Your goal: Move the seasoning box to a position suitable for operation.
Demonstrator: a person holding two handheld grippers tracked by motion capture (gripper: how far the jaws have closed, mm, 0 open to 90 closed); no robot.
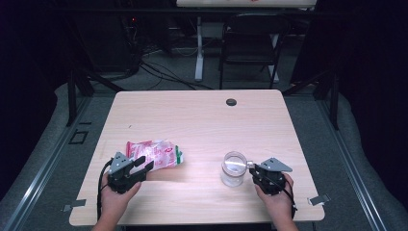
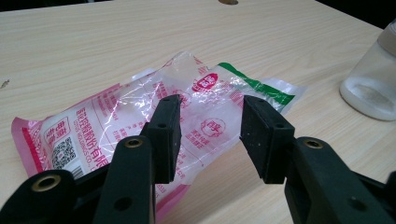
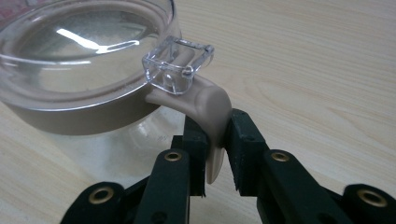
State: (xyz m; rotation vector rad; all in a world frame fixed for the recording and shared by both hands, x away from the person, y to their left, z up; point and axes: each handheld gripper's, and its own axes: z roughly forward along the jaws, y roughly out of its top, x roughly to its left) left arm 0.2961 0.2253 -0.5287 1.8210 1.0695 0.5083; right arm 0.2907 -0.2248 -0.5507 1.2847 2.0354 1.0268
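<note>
The right gripper (image 3: 215, 154) pinches the jar's (image 1: 234, 169) beige latch tab (image 3: 208, 109) between its fingers, while the left gripper's (image 2: 211, 135) fingers hang spread over the bag (image 2: 140, 126) on the table (image 1: 202, 120).

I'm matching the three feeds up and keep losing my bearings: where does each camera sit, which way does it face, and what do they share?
High view: above the person's side, facing forward and down on the table; forearms, left gripper and right gripper show.
Left gripper view: rides the left gripper, looking along its open jaws at the snack bag.
Right gripper view: rides the right gripper, whose jaws pinch the jar's latch.
Shared: the jar appears in both gripper views and the high view.
</note>
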